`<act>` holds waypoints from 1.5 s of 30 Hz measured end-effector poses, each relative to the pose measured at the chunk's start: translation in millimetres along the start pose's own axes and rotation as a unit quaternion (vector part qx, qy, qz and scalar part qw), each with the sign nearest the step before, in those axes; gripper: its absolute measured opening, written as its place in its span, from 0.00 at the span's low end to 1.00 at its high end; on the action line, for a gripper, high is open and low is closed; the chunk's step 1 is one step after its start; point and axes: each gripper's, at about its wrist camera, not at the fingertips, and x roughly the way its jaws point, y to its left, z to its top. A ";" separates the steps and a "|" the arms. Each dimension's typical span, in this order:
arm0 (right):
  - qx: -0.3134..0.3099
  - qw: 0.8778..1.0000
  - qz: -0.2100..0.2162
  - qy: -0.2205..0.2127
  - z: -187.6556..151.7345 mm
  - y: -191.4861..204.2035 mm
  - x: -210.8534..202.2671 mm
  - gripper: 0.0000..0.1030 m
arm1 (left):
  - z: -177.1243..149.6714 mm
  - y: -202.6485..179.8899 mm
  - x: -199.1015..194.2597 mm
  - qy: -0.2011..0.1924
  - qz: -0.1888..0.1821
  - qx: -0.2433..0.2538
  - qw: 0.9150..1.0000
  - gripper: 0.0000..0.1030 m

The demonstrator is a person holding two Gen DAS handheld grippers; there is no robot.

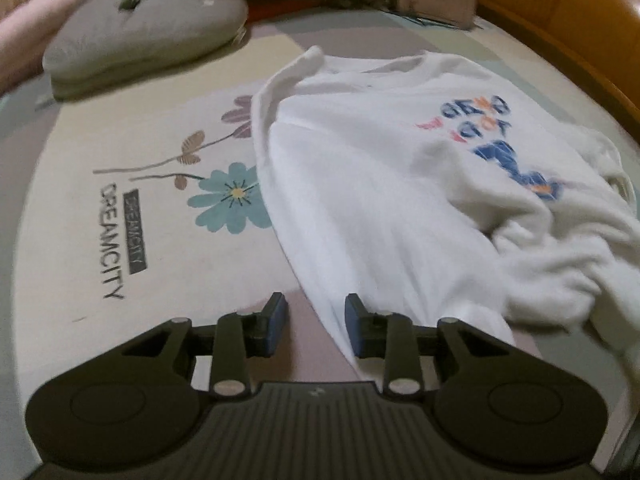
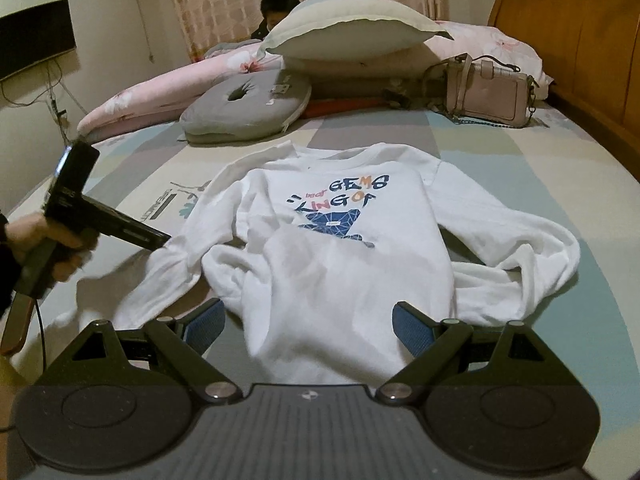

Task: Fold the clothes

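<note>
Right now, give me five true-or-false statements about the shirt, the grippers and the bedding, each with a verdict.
1. The white long-sleeved shirt lies print side up. True.
2. The right gripper is clamped on a sleeve. False: its jaws are wide open, holding nothing.
3. The left gripper is open. True.
4. The pink handbag sits on the shirt. False: it stands apart, near the headboard.
5. The grey cushion lies beyond the shirt's collar. True.

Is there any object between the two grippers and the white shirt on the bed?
Nothing visible is in the way. The white shirt lies directly ahead of the open right gripper, and the open left gripper sits at its edge. The grey cushion and the handbag lie beyond the shirt.
</note>
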 end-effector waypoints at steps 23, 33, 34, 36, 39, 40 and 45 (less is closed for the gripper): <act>-0.010 0.999 -0.009 -0.035 20.1 0.7 23.7 0.91 | 68.1 70.8 14.8 -0.049 0.136 -0.008 0.990 0.00; -0.003 0.999 -0.033 -0.042 23.2 -11.1 27.4 0.91 | 111.7 103.8 45.8 -0.028 0.211 -0.002 0.977 0.00; -0.001 0.998 -0.034 -0.043 23.4 -12.2 27.6 0.91 | 116.4 107.2 49.4 -0.027 0.218 -0.007 0.976 0.00; 0.001 0.998 -0.037 -0.044 23.5 -13.8 28.4 0.91 | 124.6 113.2 58.7 -0.021 0.221 -0.018 0.975 0.00; 0.001 0.998 -0.039 -0.042 23.0 -14.3 29.4 0.91 | 126.2 112.7 69.0 -0.005 0.217 -0.020 0.976 0.04; 0.000 0.998 -0.038 -0.041 22.9 -14.2 28.5 0.91 | 124.1 110.0 69.3 -0.007 0.223 -0.013 0.975 0.06; -0.001 0.998 -0.031 -0.045 23.1 -11.4 20.9 0.91 | 105.8 101.8 44.0 -0.010 0.209 0.003 0.978 0.10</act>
